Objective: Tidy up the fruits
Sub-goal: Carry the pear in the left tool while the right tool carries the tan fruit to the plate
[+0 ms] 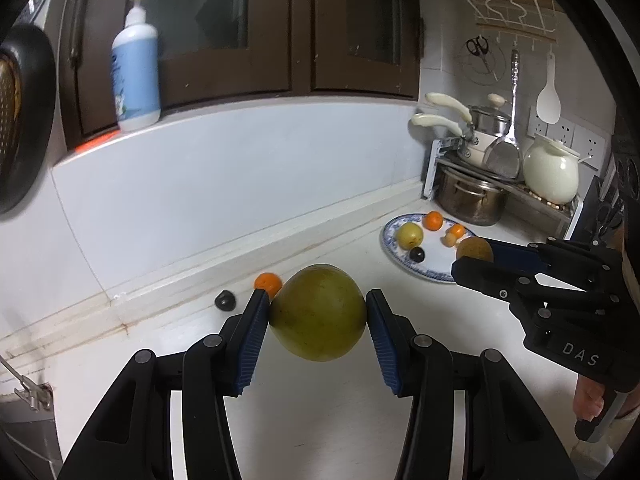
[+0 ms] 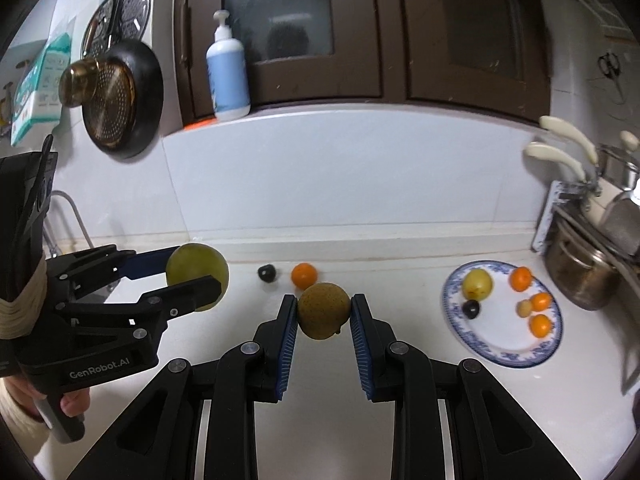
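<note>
Left wrist view has the white surface (image 1: 328,420) filling its lower half, with a pale blue backsplash (image 1: 240,168) behind it and dark brown cabinets (image 1: 248,28) above. A pot rack (image 1: 480,176) crowded with pans stands at about 2 o'clock. Just in front of it lies the blue-rimmed plate (image 1: 390,248), holding a yellow fruit (image 1: 409,235), three small oranges and one dark fruit.

At the centre, the left hand-held gripper (image 1: 318,314) is clenched on a large green-yellow fruit (image 1: 318,312), its blue pads pressing both sides, the fruit lifted clear of the surface. Behind it, near the backsplash at about 11 o'clock from the fruit, sit a loose orange (image 1: 267,282) and a small dark fruit (image 1: 225,301), slightly apart from each other. A soap bottle (image 1: 136,76) stands on the ledge at 11 o'clock.

Right wrist view shows the right hand-held gripper (image 2: 323,314) grasping a brown speckled fruit (image 2: 323,310) between its pads, above the surface. The plate (image 2: 500,354) lies at 3 o'clock from it, well apart. The loose orange (image 2: 304,275) and small dark fruit (image 2: 267,272) rest on the surface just beyond the held fruit, at about 11 o'clock. The left hand-held gripper (image 2: 200,276) comes in from 9 o'clock with the large green-yellow fruit (image 2: 196,266).
</note>
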Motion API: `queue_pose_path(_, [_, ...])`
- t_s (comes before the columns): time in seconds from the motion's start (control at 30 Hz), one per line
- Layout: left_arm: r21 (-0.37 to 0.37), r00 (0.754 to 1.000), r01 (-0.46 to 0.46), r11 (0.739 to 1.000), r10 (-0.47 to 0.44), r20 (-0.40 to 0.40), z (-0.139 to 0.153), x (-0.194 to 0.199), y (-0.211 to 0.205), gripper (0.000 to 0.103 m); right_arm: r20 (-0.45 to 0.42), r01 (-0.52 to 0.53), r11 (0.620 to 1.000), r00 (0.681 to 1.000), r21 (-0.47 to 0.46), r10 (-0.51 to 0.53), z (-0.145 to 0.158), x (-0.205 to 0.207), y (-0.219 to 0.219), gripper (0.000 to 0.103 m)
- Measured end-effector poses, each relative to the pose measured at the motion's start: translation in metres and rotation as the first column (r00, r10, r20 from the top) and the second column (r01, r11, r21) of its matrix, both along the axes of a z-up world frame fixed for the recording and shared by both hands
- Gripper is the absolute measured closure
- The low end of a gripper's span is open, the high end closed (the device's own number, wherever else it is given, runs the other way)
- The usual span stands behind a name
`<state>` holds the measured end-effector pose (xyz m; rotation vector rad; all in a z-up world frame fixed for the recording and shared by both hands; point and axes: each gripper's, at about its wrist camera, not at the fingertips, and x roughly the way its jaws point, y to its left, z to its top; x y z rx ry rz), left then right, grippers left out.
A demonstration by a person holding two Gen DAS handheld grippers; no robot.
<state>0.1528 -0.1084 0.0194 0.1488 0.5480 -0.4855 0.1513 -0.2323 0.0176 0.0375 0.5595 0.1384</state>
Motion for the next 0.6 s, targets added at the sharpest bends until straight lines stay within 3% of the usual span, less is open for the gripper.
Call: queue_pose_path(0.6, [-0.023, 0.998, 0.051, 0.998, -0.050, 0.027, 0.017, -0.003, -0.073, 0.054, 0.055, 0.097, 0.995, 0.994, 0.012, -0.097, 0.016, -0.024, -0.071, 0.075])
